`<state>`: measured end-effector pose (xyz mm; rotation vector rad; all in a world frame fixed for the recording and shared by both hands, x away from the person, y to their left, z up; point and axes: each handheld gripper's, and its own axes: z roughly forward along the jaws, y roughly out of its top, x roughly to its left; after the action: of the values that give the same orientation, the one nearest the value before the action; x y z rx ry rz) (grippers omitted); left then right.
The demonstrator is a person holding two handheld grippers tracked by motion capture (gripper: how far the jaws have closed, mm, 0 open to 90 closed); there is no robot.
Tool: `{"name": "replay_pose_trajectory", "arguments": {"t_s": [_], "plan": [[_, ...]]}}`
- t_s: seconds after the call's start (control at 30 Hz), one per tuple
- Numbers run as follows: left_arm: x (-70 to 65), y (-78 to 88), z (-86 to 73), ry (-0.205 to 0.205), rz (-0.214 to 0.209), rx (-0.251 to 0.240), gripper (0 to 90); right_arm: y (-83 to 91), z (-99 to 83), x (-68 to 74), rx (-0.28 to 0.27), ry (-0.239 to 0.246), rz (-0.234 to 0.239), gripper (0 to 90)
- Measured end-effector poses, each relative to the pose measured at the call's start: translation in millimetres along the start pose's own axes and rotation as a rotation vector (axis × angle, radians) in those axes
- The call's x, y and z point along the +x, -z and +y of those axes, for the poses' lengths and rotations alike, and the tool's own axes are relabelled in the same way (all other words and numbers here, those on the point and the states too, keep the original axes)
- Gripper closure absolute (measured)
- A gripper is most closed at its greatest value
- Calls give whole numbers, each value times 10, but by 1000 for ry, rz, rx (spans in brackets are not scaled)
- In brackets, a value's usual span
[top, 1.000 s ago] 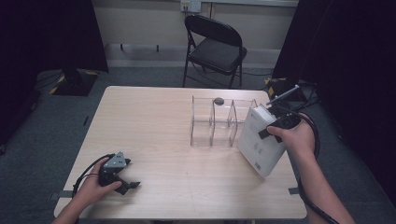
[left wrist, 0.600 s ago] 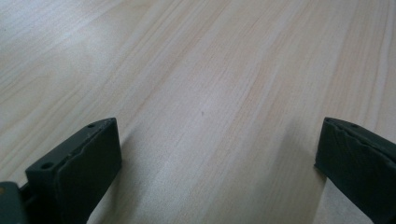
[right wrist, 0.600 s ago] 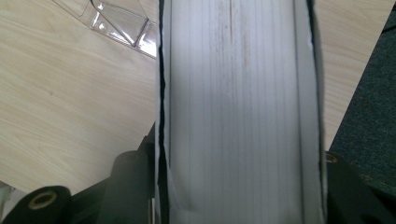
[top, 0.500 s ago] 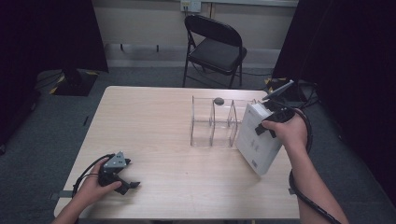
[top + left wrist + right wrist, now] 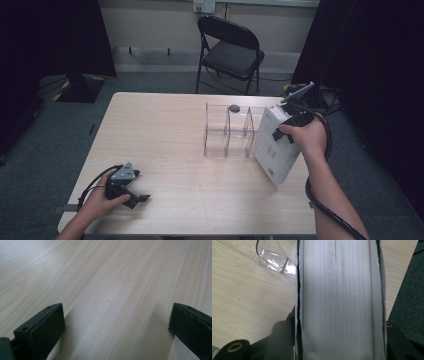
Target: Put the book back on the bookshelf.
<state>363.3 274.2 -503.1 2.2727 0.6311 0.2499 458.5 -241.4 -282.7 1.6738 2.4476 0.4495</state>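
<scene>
A thick white book is held tilted above the table's right side, its lower corner near the tabletop. My right gripper is shut on it from the top, one jaw on each cover. The book's page edges run between the jaws in the right gripper view. Just left of the book stands a clear acrylic divider rack with upright partitions; a corner of the rack lies below the book. My left gripper rests on the table near the front left, open, with bare wood between its fingers.
A small dark round object sits at the rack's far edge. A black folding chair stands beyond the wooden table. Dark curtains hang on both sides. The right table edge and grey floor lie close beside the book.
The right hand has carried the book slightly left, closer to the rack, and tipped it a little more upright. The left hand and its gripper have stayed put.
</scene>
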Motion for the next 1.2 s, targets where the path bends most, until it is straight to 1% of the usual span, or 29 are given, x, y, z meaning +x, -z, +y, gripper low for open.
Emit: {"name": "replay_pose_trajectory", "arguments": {"t_s": [0.07, 0.17, 0.27, 0.33, 0.4, 0.47, 0.63, 0.8, 0.93, 1.2], "plan": [[1, 0, 0, 1, -2, 0, 0, -3, 10, 15, -2, -9, -5, 524], [1, 0, -1, 0, -2, 0, 0, -9, 38, 30, -1, -6, -6, 524], [1, 0, 0, 0, -2, 0, 0, -19, 53, 39, -3, -18, -14, 525], [0, 0, 0, 0, 0, 0, 0, -26, 63, 39, -4, -15, -13, 525], [2, -1, 0, 0, -2, -1, 0, -35, 72, 50, -5, -29, -14, 524], [1, -1, 0, 0, -2, 0, 0, -46, 79, 52, -7, -26, -14, 524], [1, 0, 0, -1, 0, 0, 0, -60, 114, 62, -18, -46, -13, 524], [2, -1, 0, -1, -2, 0, 0, -74, 158, 79, -14, -40, -23, 524], [1, -1, 0, 0, -2, 0, 0, -88, 183, 79, -14, -54, -26, 524], [1, -1, 0, 0, -3, -1, 0, -106, 242, 86, -11, -53, -37, 524]]}}
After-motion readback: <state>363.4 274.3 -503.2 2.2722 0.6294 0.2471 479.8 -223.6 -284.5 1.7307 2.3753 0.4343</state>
